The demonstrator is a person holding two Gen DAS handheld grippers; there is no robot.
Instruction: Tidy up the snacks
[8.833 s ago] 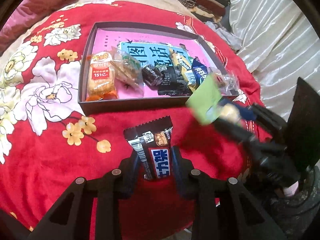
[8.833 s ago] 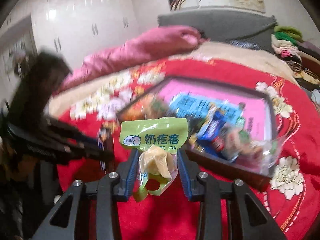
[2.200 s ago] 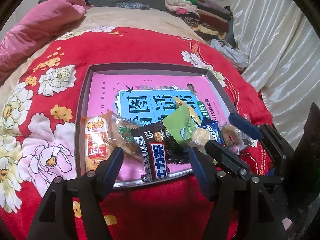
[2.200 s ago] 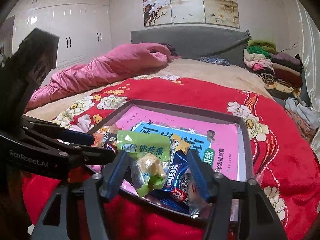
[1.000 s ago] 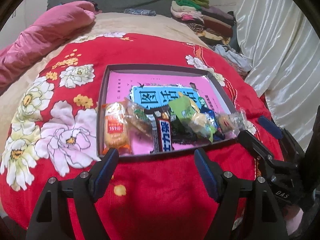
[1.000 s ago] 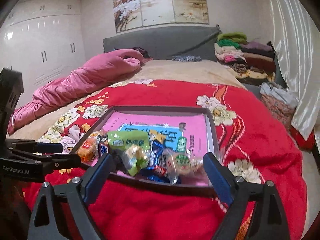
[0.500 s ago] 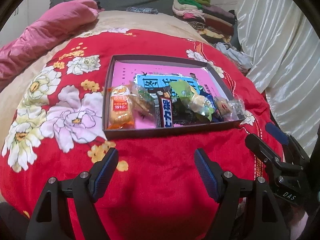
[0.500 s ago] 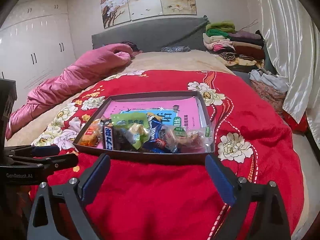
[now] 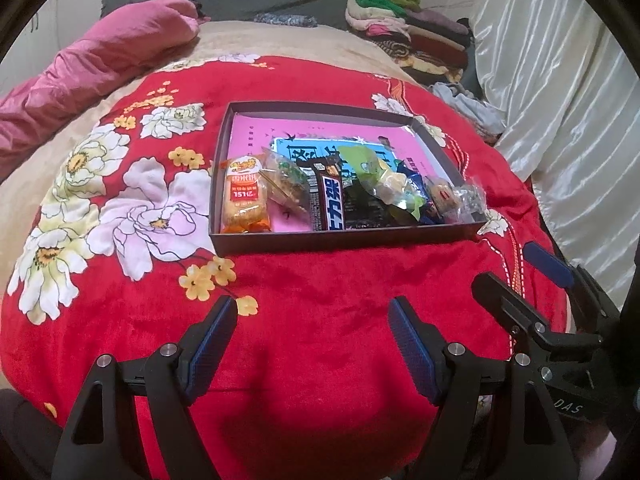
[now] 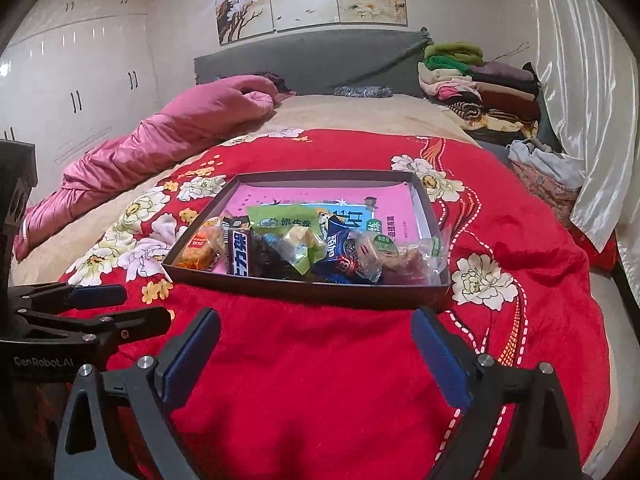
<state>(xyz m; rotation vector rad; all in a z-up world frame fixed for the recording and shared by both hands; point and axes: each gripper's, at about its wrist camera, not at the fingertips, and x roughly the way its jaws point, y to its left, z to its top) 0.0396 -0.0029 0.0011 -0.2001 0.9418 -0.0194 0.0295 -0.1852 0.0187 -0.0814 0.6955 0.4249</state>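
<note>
A shallow dark box [image 9: 344, 242] with a pink book as its floor lies on the red blanket. Along its near side sits a row of snacks: an orange cracker pack [image 9: 244, 200], a clear bag [image 9: 286, 186], a dark chocolate bar [image 9: 332, 204], a green pouch [image 9: 372, 172], a blue pack [image 9: 412, 184] and a clear-wrapped pastry [image 9: 444, 198]. My left gripper [image 9: 310, 308] hovers open and empty over the blanket, short of the box. My right gripper [image 10: 316, 316] is likewise open and empty, just before the box [image 10: 304, 286]. The right wrist view shows the same chocolate bar [image 10: 240, 256] and green pouch [image 10: 280, 220].
The red floral blanket [image 9: 120, 208] covers the bed. A pink quilt [image 10: 180, 136] lies at the far left. Folded clothes [image 10: 476, 84] are stacked at the far right by a grey headboard. A white curtain [image 9: 560, 80] hangs past the bed's right edge.
Both grippers have drawn back from the box toward the bed's near edge, so the box looks farther away. The snacks in the box have not moved.
</note>
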